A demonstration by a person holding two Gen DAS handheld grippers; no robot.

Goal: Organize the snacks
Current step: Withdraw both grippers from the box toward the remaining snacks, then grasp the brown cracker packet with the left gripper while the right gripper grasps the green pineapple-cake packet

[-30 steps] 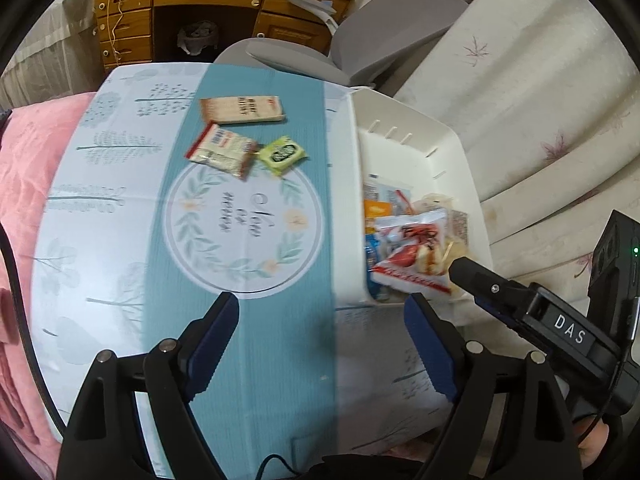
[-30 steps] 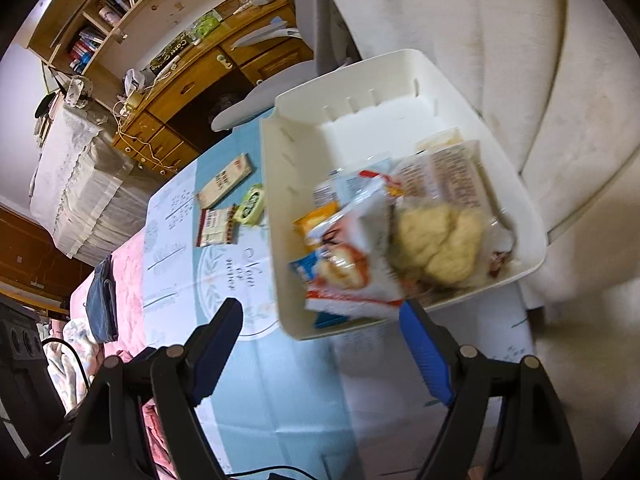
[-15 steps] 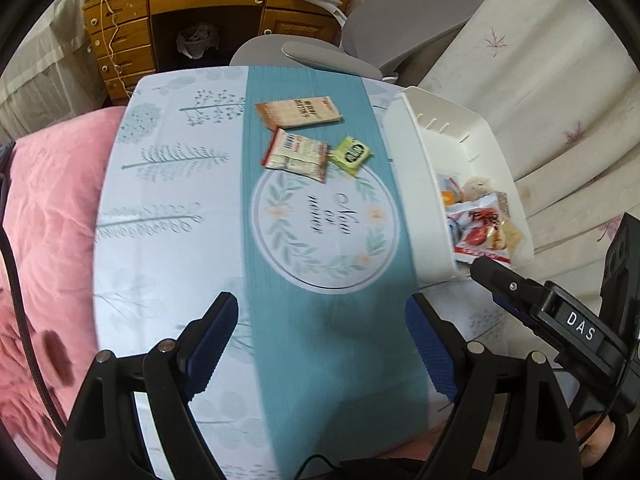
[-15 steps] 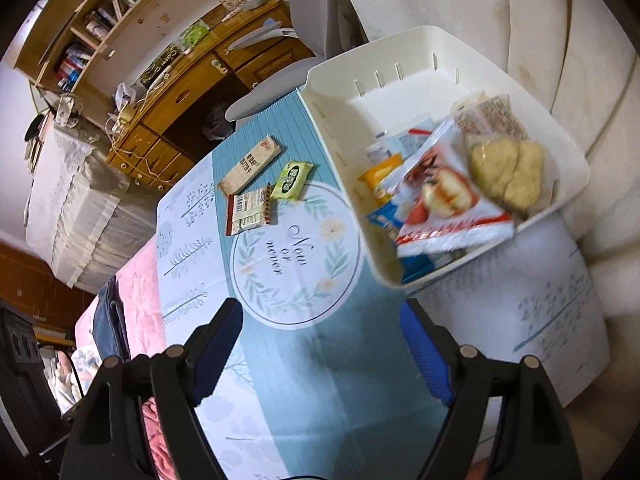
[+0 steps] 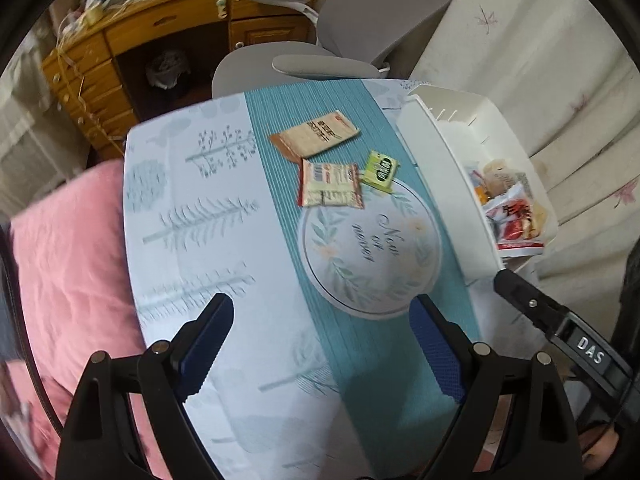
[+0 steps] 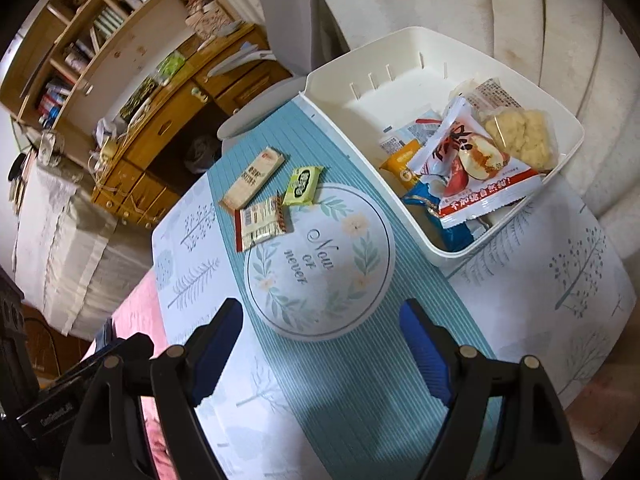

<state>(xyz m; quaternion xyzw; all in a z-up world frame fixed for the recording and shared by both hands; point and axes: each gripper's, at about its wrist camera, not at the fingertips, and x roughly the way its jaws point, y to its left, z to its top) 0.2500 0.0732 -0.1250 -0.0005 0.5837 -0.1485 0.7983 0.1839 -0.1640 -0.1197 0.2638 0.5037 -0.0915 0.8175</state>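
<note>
Three snack packets lie on the teal strip of the table: a tan bar (image 5: 316,138) (image 6: 253,178), a red-edged wafer pack (image 5: 330,184) (image 6: 262,224) and a small green pack (image 5: 382,169) (image 6: 303,186). A white bin (image 5: 440,168) (image 6: 344,76) on the right holds several snacks, with a red-and-white bag (image 6: 476,172) on top. My left gripper (image 5: 322,350) is open and empty above the near table. My right gripper (image 6: 322,350) is open and empty, also near the front; its finger shows in the left wrist view (image 5: 532,304).
A grey office chair (image 5: 320,60) and a wooden desk (image 5: 168,40) stand behind the table. A pink bedspread (image 5: 68,264) lies to the left. White curtains (image 5: 560,60) hang to the right. A bookshelf (image 6: 100,28) stands at the back.
Both grippers have pulled back and up from the bin toward the table's front. The view now takes in the whole table. Both stay open and empty.
</note>
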